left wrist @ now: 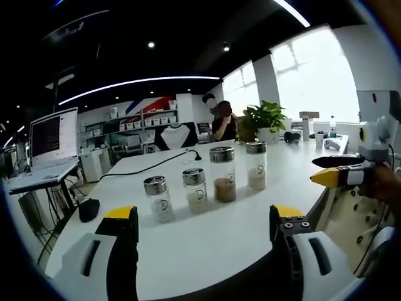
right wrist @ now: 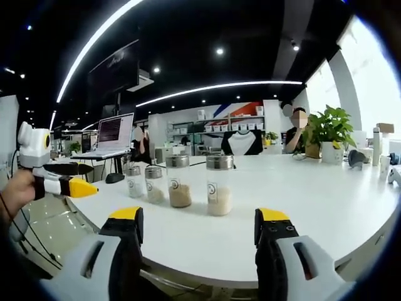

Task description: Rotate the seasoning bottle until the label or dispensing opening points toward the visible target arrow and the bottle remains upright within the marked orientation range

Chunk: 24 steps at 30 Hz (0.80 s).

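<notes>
Your left gripper (left wrist: 203,229) is spread wide with nothing between the jaws, hanging just off the near edge of the white table (left wrist: 207,251). Your right gripper (right wrist: 197,229) is likewise wide and empty, at the same near edge.

Four seasoning bottles (left wrist: 222,174) stand upright in a row mid-table, metal caps on, small gaps between them, well back from the edge. Left gripper view: two short ones at left, two taller at right. Bare tabletop lies between jaws and bottles, and more open surface sits behind and to the right of the row.

Can't tell which bottle is the target; no arrow mark legible.

Around the table: black cable (left wrist: 147,166) runs across the far left part, dark mouse-like item (left wrist: 88,209) at the left corner, laptop (left wrist: 53,135) on a side desk, potted plant (left wrist: 263,119) and a seated person (left wrist: 222,122) at the far end.
</notes>
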{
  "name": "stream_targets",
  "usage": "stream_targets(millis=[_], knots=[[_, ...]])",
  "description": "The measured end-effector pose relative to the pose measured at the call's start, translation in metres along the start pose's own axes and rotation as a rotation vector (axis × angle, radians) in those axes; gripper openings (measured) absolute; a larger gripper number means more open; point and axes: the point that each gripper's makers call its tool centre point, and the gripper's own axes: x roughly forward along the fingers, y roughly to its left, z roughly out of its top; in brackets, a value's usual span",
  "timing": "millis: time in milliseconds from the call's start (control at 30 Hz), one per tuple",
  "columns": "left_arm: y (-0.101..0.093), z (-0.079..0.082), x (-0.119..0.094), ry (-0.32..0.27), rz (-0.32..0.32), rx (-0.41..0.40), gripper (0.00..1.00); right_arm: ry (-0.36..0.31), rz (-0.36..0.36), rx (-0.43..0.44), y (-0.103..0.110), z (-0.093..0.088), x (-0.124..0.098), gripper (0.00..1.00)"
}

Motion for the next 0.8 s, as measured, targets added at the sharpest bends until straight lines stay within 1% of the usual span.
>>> stream_targets(millis=[367,700,800], knots=[[0.003,-0.001,-0.001,0.003,0.006,0.003,0.91,-0.002,-0.003,0.004,0.000,-0.001,0.000,0.72],[0.009,-0.004,0.010,0.016,0.027,0.012,0.90,0.004,0.026,-0.010,0.000,0.002,0.016,0.72],[0.011,-0.006,0.015,0.029,0.029,0.001,0.90,0.021,0.048,-0.005,0.002,0.001,0.023,0.71]])
